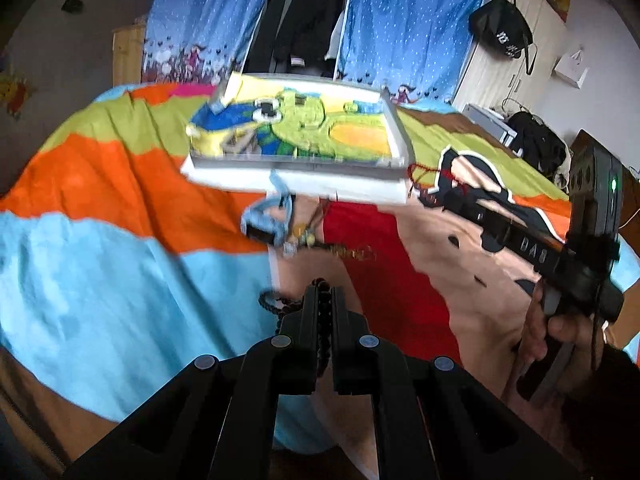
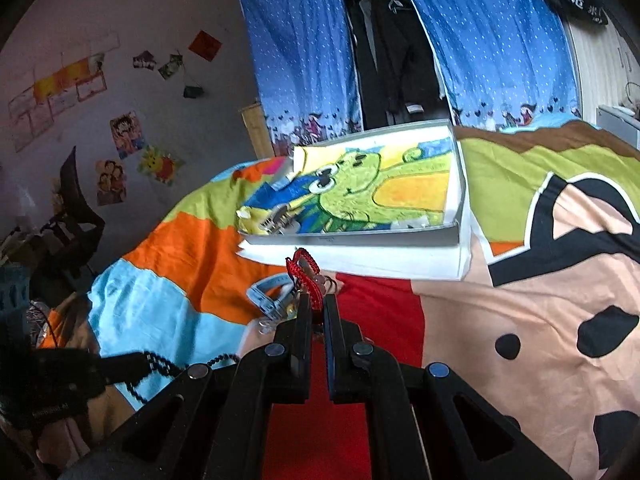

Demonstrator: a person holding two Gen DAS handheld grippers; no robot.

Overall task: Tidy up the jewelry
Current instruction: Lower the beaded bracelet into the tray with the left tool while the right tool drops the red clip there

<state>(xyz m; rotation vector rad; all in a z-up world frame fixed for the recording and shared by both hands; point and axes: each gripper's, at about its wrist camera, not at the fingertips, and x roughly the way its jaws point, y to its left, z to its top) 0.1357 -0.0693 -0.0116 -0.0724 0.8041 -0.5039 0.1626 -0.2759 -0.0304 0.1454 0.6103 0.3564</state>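
Holding a dark beaded bracelet (image 1: pixel 280 303), the left gripper (image 1: pixel 325 296) has its jaws closed on the strand; round black beads show between the fingers and a loop hangs out to the left, above the bedspread (image 1: pixel 100 264). In the right wrist view the same beads (image 2: pixel 160 364) trail from that gripper at lower left.

Centre, on the bed: one pale blue watch strap (image 1: pixel 269 216) lies curled, just beside a small tangle of jewelry (image 1: pixel 320 246) with gold-coloured and dark pieces; individual items there are too blurred to count.

Behind these sits one shallow white tray (image 1: pixel 394 128) resting on a white box lid (image 1: pixel 320 186). The tray is lined with a green, yellow and blue cartoon picture. In its near left corner lies one silver-grey piece (image 2: pixel 278 216), detail unclear; one small white piece (image 2: pixel 412 223) sits near the front right.

Right: the right gripper (image 2: pixel 316 304) is clamped on a red braided cord bracelet (image 2: pixel 304 270), which stands up from the fingertips in front of the box lid. Pale beads are threaded at its lower part. Left wrist view shows this cord (image 1: pixel 424 176) dangling at the tray's near right corner.
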